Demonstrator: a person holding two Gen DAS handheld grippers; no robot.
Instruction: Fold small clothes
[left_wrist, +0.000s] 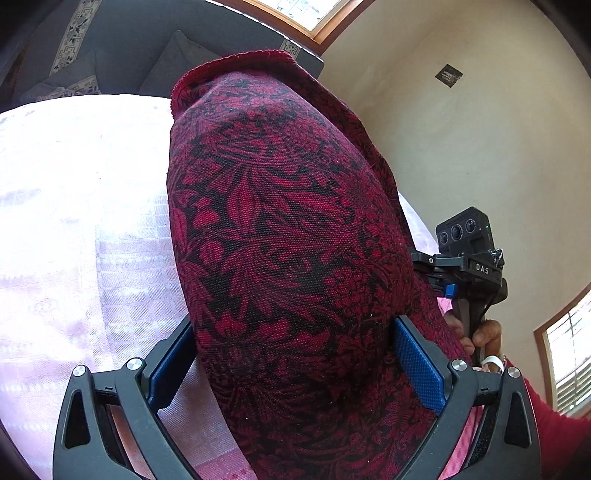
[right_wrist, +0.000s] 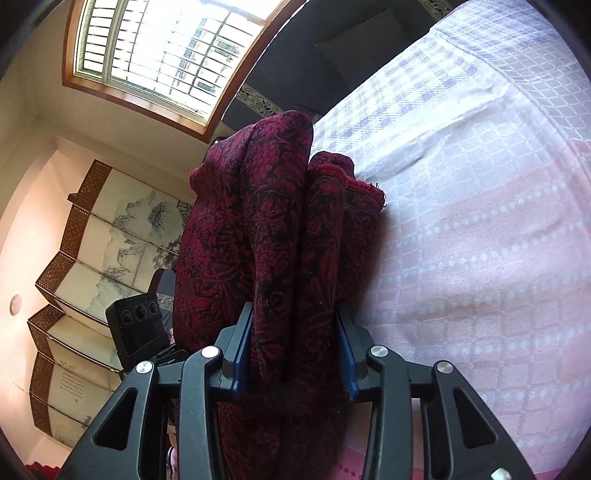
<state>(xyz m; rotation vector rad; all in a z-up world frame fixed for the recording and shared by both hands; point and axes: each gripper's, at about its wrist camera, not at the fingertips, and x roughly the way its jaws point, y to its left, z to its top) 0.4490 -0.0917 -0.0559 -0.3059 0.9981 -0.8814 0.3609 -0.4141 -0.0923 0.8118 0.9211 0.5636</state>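
A dark red cloth with a black leaf pattern (left_wrist: 280, 236) hangs lifted above the bed. My left gripper (left_wrist: 295, 354) has the cloth draped between its blue pads (left_wrist: 417, 369); the jaws stand wide and the cloth bulges between them. In the right wrist view the same cloth (right_wrist: 280, 236) is bunched in folds, and my right gripper (right_wrist: 295, 354) is shut on it. The cloth's red hemmed edge (right_wrist: 364, 186) sticks out to the right. The right gripper's body and the hand holding it (left_wrist: 469, 280) show at the right of the left wrist view.
A bed with a pale lilac and pink checked sheet (right_wrist: 480, 221) lies below the cloth; it also shows in the left wrist view (left_wrist: 74, 221). A dark headboard with cushions (left_wrist: 155, 48) is behind. A window (right_wrist: 159, 48) and a folding painted screen (right_wrist: 96, 251) are on the left.
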